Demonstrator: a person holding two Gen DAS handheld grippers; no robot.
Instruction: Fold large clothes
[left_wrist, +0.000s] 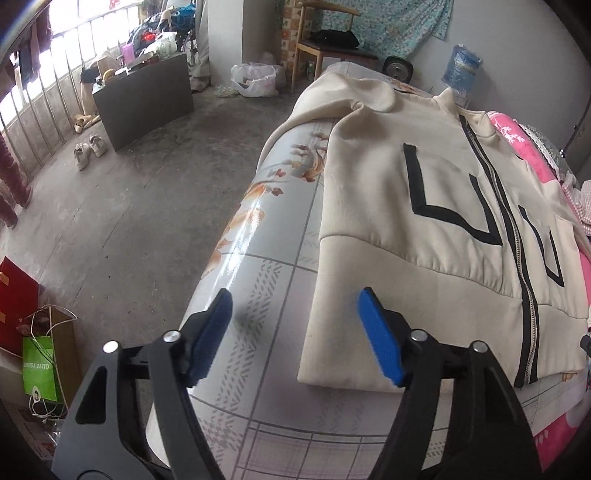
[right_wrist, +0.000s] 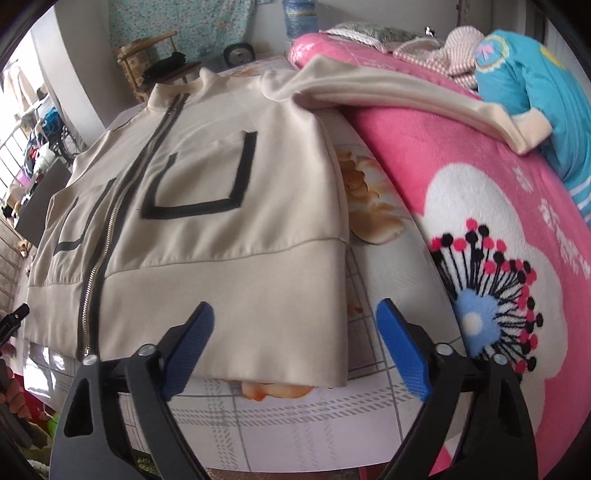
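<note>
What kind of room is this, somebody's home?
Probably a lived-in bedroom: a cream zip-up jacket lies on a bed beside a pink flowered fleece blanket, with a wooden chair and pale shoes nearby.

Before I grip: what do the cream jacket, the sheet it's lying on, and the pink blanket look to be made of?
Cream jacket: looks like thick, matte knit fabric, soft creases, metal-toothed zipper.
Sheet under it: probably smooth plastic or a coated mat; it throws a bright glare streak.
Pink blanket: plush fleece by its fuzzy pile, likely synthetic.
</note>
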